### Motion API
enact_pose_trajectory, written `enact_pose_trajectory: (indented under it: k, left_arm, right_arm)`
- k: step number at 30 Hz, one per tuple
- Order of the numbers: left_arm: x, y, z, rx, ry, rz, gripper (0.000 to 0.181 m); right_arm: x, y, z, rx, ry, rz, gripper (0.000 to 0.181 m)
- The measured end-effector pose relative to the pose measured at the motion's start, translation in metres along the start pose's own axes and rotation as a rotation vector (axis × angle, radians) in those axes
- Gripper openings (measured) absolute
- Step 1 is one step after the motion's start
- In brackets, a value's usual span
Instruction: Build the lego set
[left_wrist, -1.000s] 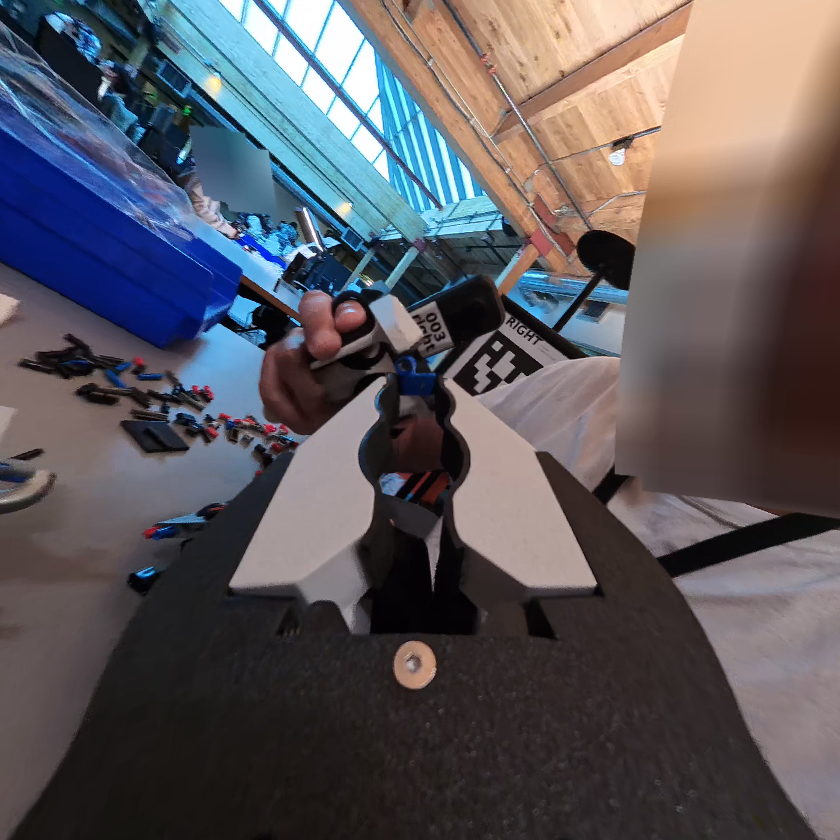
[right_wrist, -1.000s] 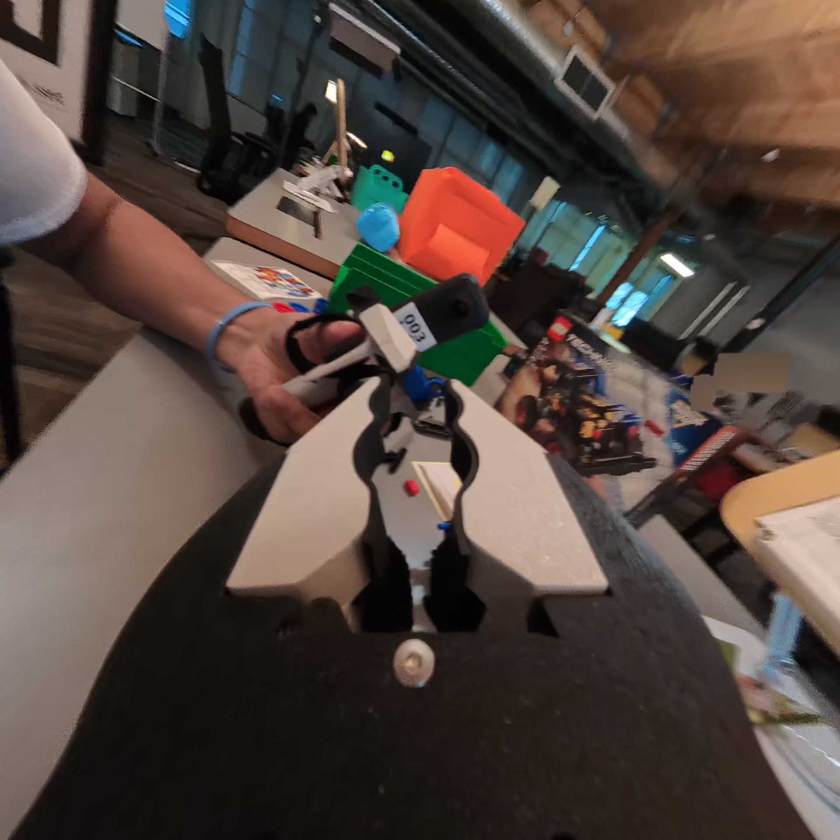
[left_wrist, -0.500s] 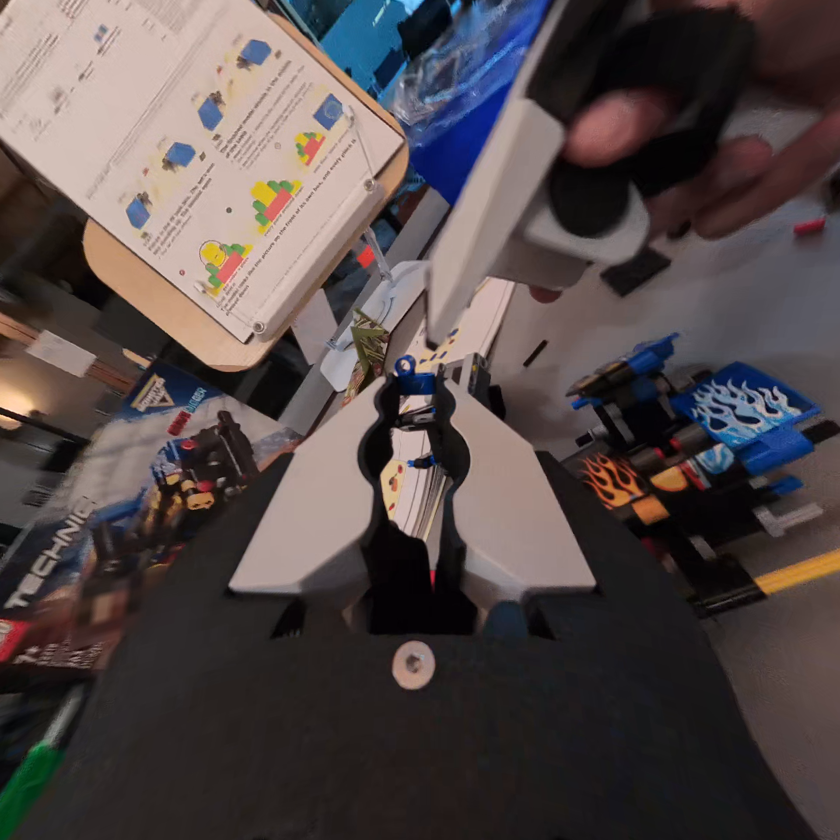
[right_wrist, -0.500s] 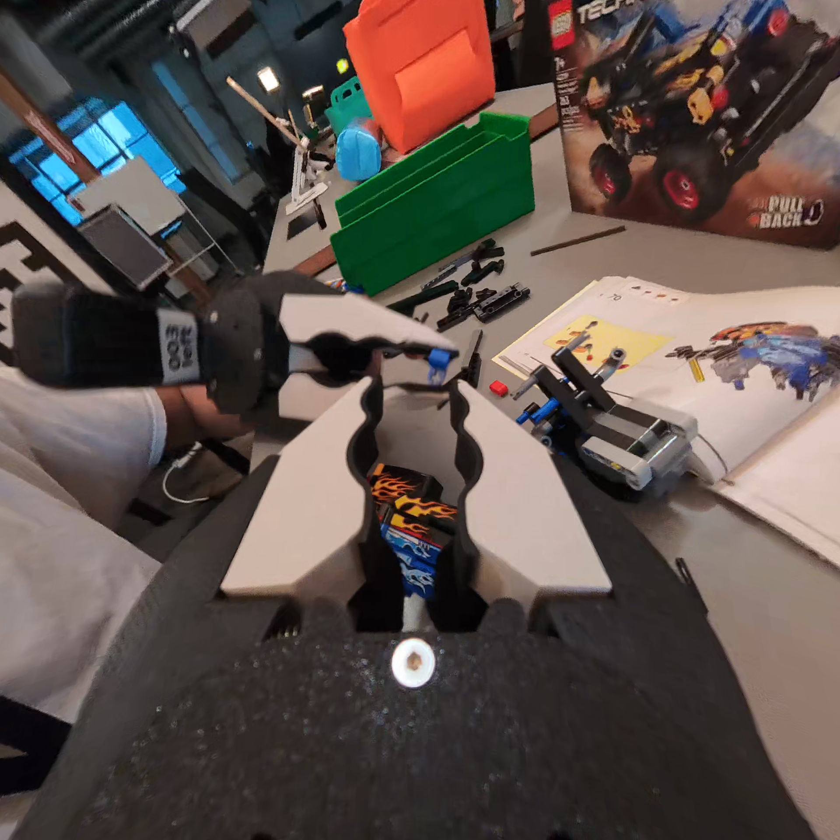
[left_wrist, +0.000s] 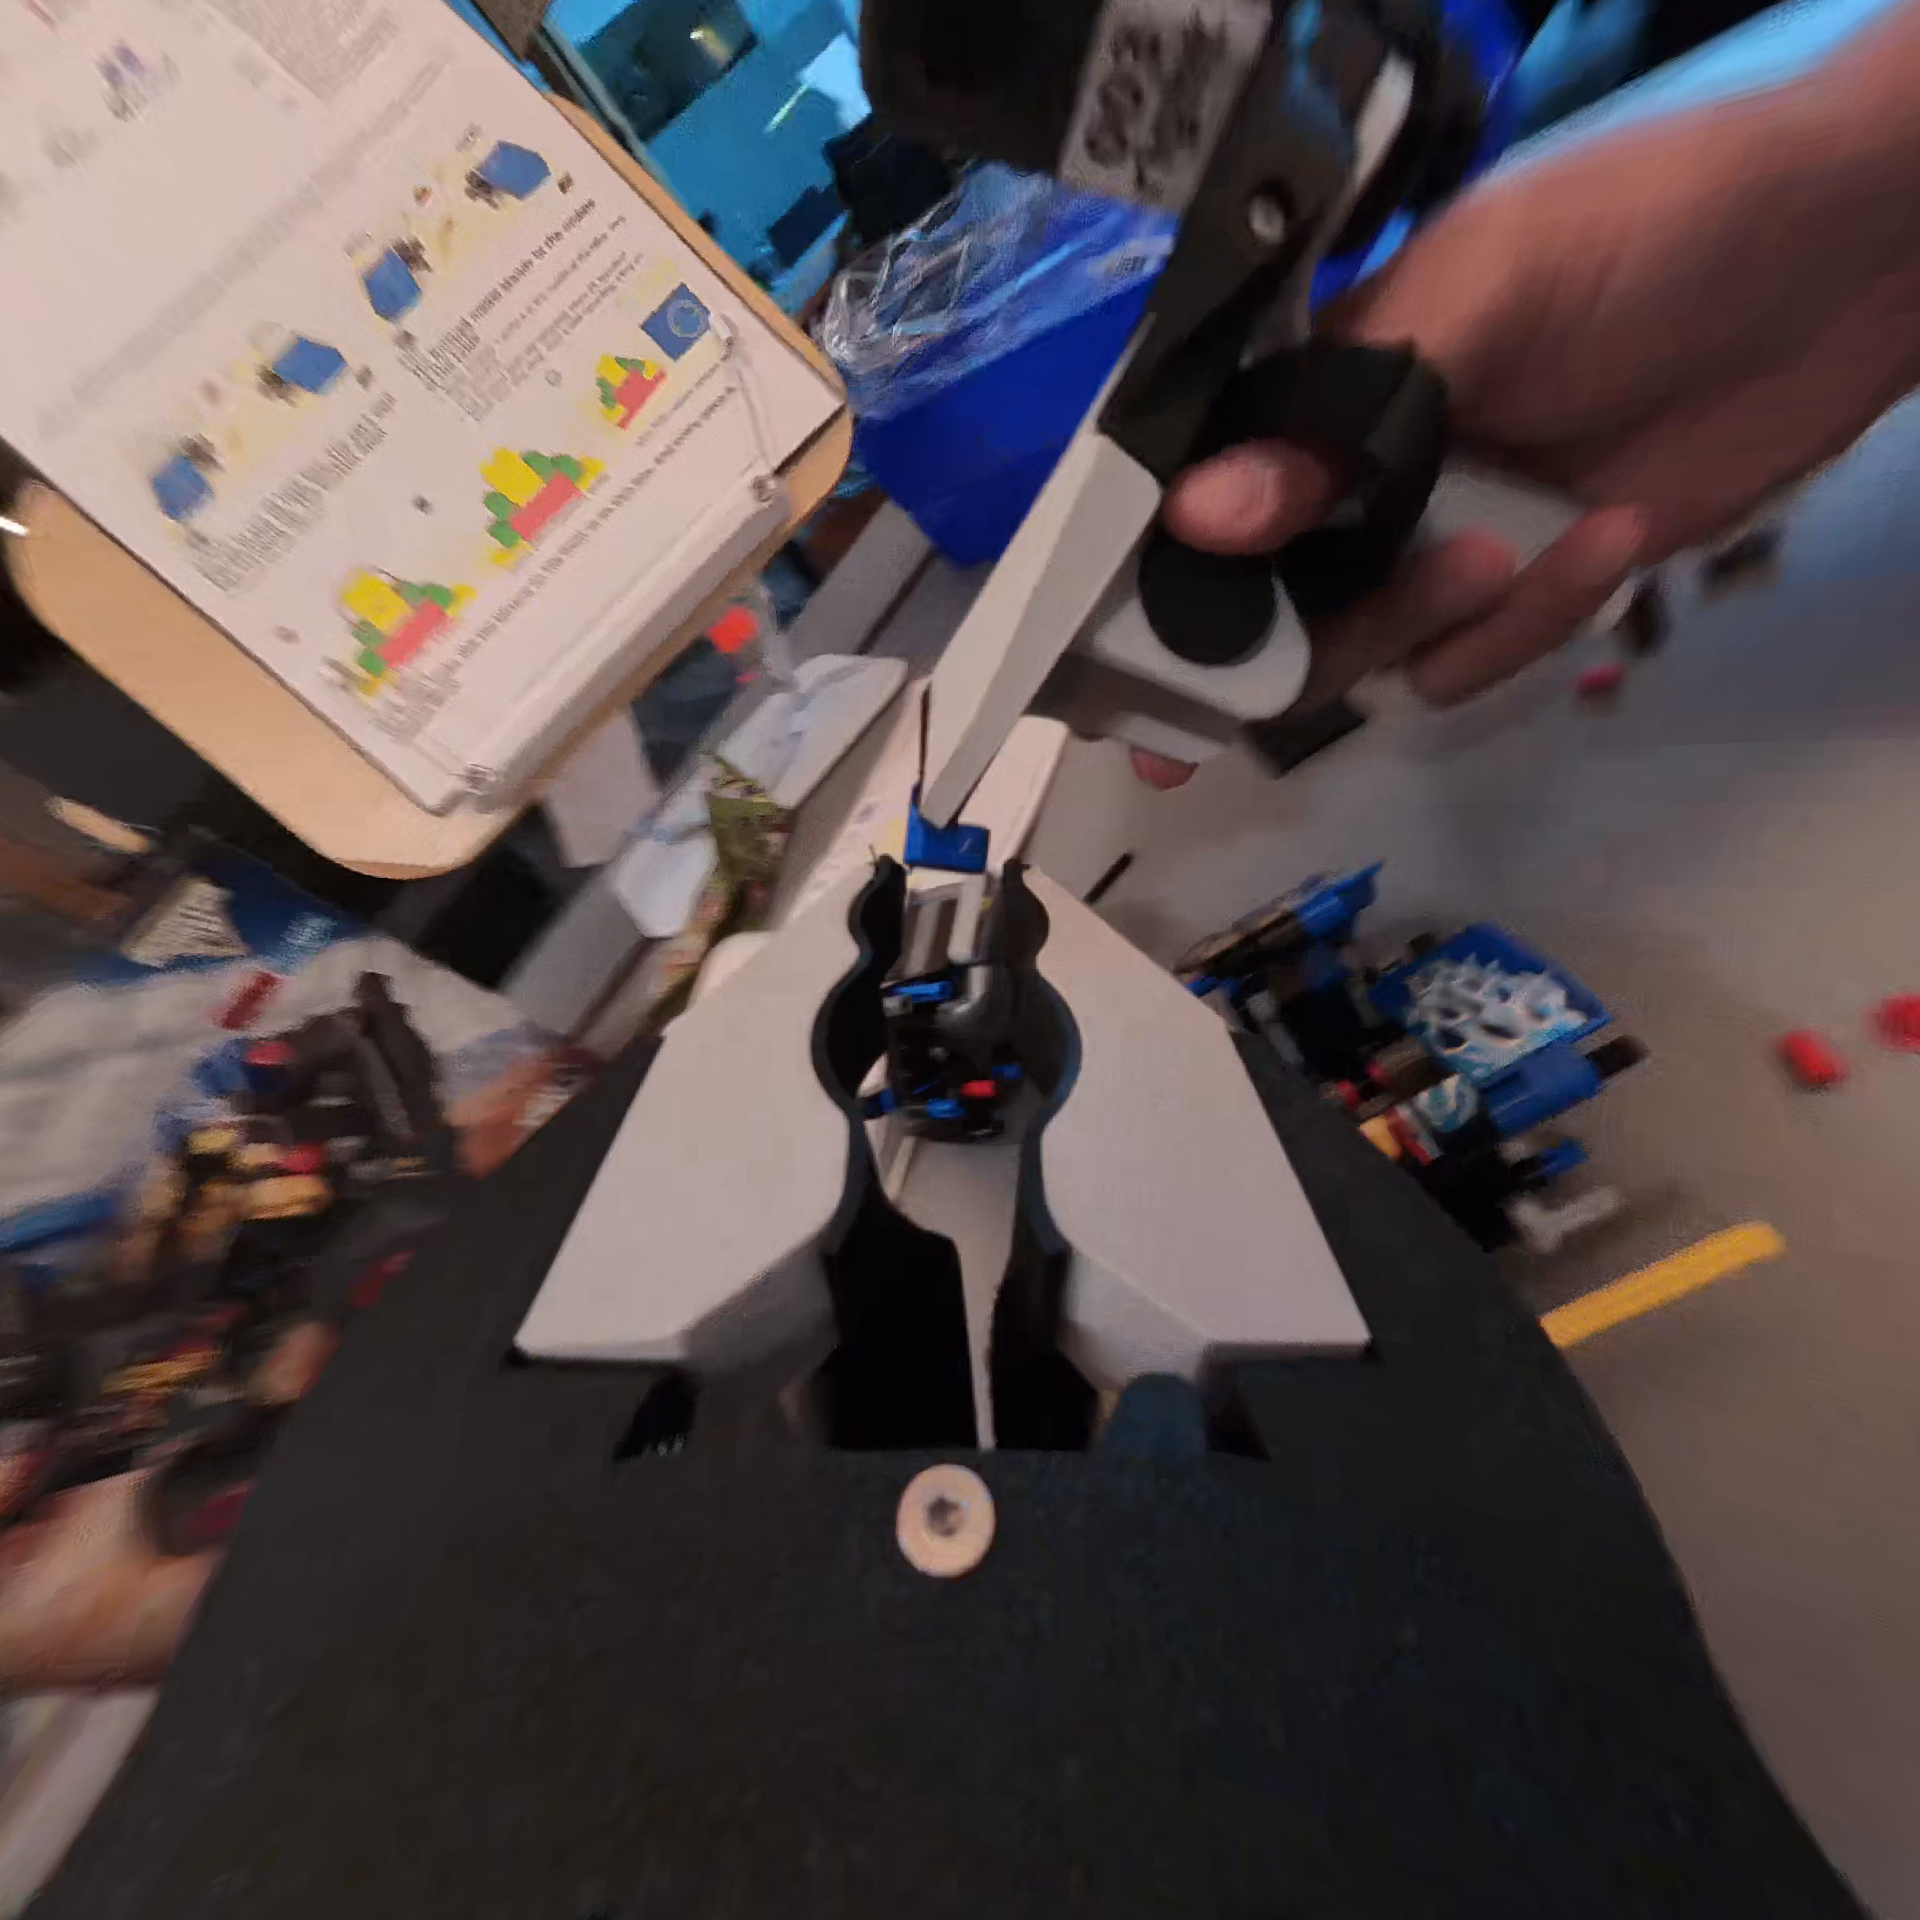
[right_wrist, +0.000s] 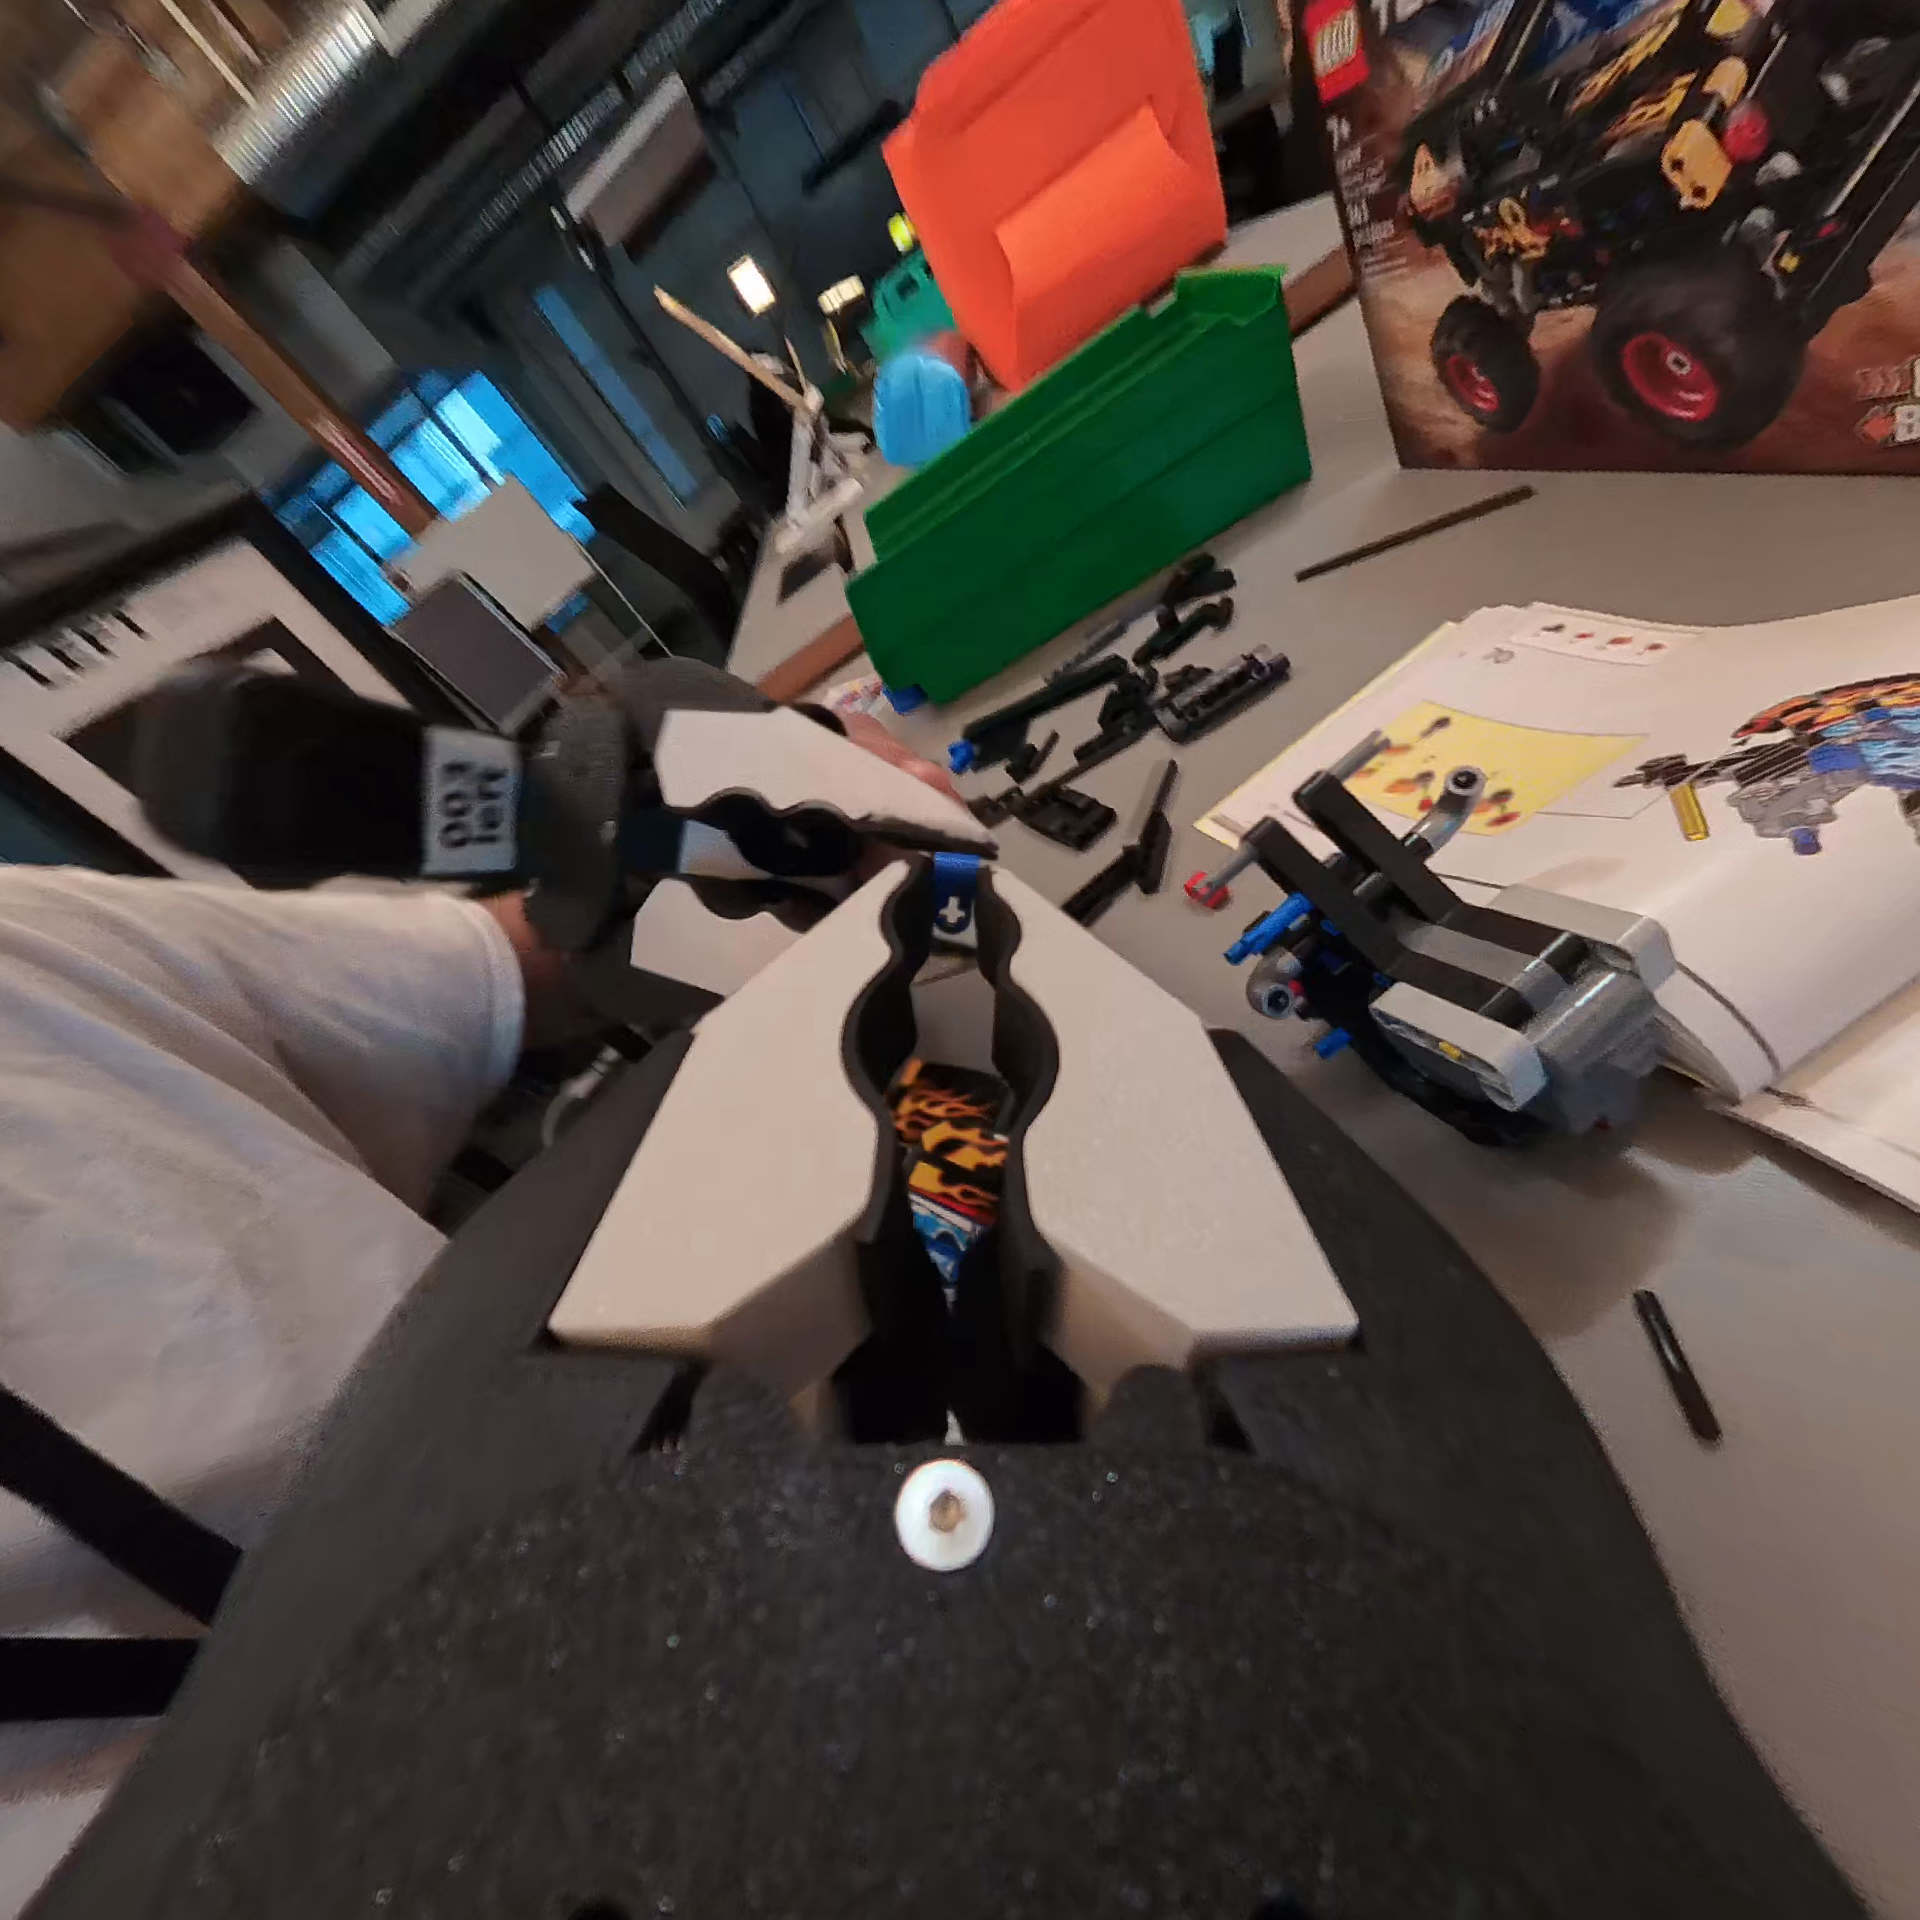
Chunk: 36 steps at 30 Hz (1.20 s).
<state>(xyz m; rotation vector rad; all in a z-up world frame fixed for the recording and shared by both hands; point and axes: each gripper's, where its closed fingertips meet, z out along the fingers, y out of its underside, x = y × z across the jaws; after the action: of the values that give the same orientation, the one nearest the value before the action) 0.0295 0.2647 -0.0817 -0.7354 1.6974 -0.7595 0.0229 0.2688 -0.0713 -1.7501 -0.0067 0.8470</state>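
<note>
Jaws of both grippers meet on one small blue piece (right_wrist: 954, 912) in the air above the table (right_wrist: 1558, 540). The right gripper (right_wrist: 951, 914) pinches it at the tips: in the right wrist view the piece stands between the two fingers, long axis running along them, its cross-shaped hole facing the camera. The left gripper (left_wrist: 943, 878) comes at it from the side; in the left wrist view the blue piece (left_wrist: 943, 840) sits just past its tips, touching or nearly so, with the right gripper's finger coming down on it from above. Whether the left one is already clamped on the piece I cannot tell; its fingers stand close together with only a narrow slot between.

So the two tools cross near a right angle, tip to tip, and the piece lies dead ahead of both. The grey and black chassis (right_wrist: 1455, 977) rests on the open booklet (right_wrist: 1714, 748), to the right and well apart; the flame-printed body (left_wrist: 1455, 1049) lies on the table below. A handover looks likely, and a small twist could drop the piece.
</note>
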Motion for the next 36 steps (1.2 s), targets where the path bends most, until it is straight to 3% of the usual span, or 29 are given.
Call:
enact_pose_trajectory:
  k: [7,13,18,24,27,36]
  left_arm:
    - [0.003,-0.023,-0.013,0.198,0.416,-0.676,0.016]
    - [-0.006,-0.031,-0.017,0.293,0.554,-0.968,0.013]
    - [-0.007,-0.034,-0.016,0.327,0.587,-1.056,0.009]
    - [0.004,-0.030,-0.013,0.267,0.597,-1.002,0.003]
    - [0.009,-0.032,-0.014,0.262,0.596,-0.956,0.006]
    - [0.002,-0.035,-0.014,0.319,0.619,-1.063,0.008]
  right_arm:
    - [-0.011,-0.015,-0.006,0.100,-0.109,0.038,0.006]
    - [-0.020,-0.016,-0.005,0.111,-0.129,0.008,0.007]
    - [-0.022,-0.016,-0.004,0.118,-0.132,0.011,0.007]
    - [-0.021,-0.017,-0.006,0.135,-0.146,0.037,0.006]
    - [-0.020,-0.019,-0.007,0.146,-0.153,0.055,0.006]
    - [-0.020,-0.021,-0.008,0.171,-0.154,0.048,0.006]
